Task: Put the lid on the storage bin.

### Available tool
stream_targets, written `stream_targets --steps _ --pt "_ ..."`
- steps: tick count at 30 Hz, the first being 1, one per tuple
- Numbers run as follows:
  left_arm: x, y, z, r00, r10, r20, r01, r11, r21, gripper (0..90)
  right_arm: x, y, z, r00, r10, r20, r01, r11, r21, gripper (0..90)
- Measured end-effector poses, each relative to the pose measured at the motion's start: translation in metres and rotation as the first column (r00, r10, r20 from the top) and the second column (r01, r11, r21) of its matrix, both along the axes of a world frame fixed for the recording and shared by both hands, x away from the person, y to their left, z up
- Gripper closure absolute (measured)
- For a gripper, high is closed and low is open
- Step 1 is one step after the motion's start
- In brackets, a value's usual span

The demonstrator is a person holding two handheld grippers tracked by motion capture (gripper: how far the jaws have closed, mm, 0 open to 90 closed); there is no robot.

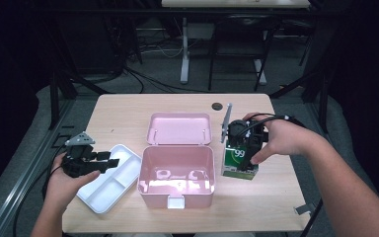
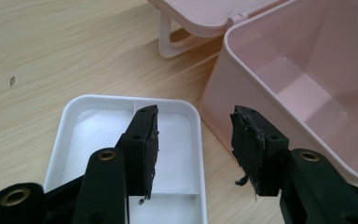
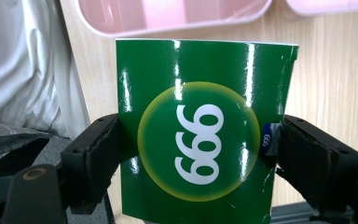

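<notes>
A green carton (image 1: 238, 170) printed with white numerals stands on the table just right of the open pink box (image 1: 177, 150). My right gripper (image 1: 242, 163) comes down on it from above, jaws shut on its two sides. In the right gripper view the green carton (image 3: 200, 74) sits between the pads of my right gripper (image 3: 198, 140). My left gripper (image 1: 111, 160) hovers open over the white divided tray (image 1: 106, 190), holding nothing. The left gripper (image 2: 193, 135) looks past the white tray (image 2: 74, 135) to the wall of the pink box (image 2: 223, 107), whose inside is bare.
The pink lid (image 1: 180, 128) lies flat behind the box with its handle (image 2: 175, 44) toward the tray. A dark round hole (image 1: 217, 105) marks the far table edge. A metal clip (image 1: 303, 209) sticks out at the front right corner. White cloth (image 3: 23, 60) hangs beyond the table edge.
</notes>
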State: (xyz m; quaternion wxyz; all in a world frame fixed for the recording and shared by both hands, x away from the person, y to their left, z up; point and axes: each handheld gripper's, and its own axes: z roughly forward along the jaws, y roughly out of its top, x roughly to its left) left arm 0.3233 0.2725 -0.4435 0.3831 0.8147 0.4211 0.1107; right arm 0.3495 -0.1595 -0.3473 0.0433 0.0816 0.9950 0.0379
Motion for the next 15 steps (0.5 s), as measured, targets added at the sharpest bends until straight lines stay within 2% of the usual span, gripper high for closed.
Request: stream_targets --steps 15 --pt "0.0 0.003 0.0 1.0 0.003 -0.001 -0.003 1.0 -0.005 51.5 0.007 0.046 0.003 0.9964 0.084 0.004 -0.084 0.996 0.026 16.9"
